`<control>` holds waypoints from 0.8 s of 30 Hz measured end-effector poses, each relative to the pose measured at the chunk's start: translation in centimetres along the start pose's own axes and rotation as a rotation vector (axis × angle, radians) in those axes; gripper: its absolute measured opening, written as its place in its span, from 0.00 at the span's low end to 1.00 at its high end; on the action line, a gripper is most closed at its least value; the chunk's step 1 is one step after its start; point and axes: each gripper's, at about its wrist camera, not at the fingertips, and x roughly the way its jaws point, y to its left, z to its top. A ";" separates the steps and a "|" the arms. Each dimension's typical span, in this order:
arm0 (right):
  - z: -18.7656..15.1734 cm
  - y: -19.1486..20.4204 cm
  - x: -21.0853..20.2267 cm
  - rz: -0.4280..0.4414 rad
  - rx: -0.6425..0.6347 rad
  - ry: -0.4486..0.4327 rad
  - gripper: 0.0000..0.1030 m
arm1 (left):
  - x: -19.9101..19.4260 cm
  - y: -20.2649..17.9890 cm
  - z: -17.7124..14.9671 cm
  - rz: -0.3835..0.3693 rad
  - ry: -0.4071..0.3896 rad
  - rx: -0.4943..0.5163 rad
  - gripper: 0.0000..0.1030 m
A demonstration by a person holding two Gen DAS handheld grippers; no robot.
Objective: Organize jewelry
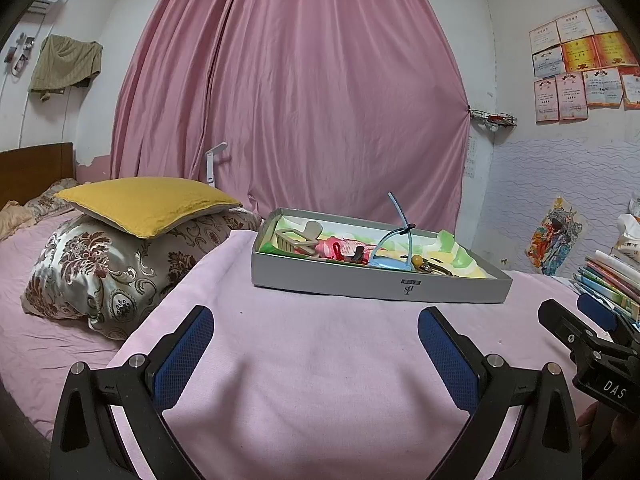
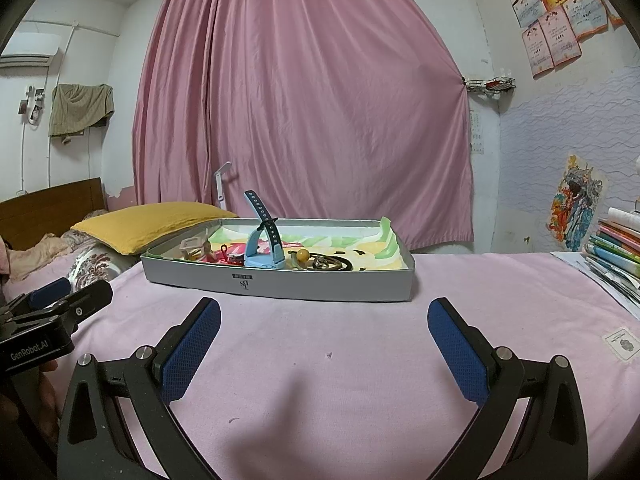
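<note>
Where the tray sits: grey tray (image 2: 320, 286) on the pink bed (image 2: 360, 360), ahead of both tongs.
Left tongs (image 1: 316, 354): spread wide, empty.
Right tongs (image 2: 324, 350): spread wide, empty.
Jewelry: blue watch (image 2: 262, 240) stands up; amber bead (image 2: 302, 255) beside tangled dark pieces, hard to make out.

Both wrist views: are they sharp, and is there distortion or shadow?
Left wrist view: fisheye bends the pink curtain and the shallow grey cardboard box; dark corners. Right wrist view: the same bending; soft shadows on the pink bedsheet between the open jaws; the light blue watch is sharp.
</note>
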 end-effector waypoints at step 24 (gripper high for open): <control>-0.3 0.3 0.1 0.006 0.006 0.006 0.99 | -0.2 -0.1 -0.2 -0.003 0.003 -0.004 0.99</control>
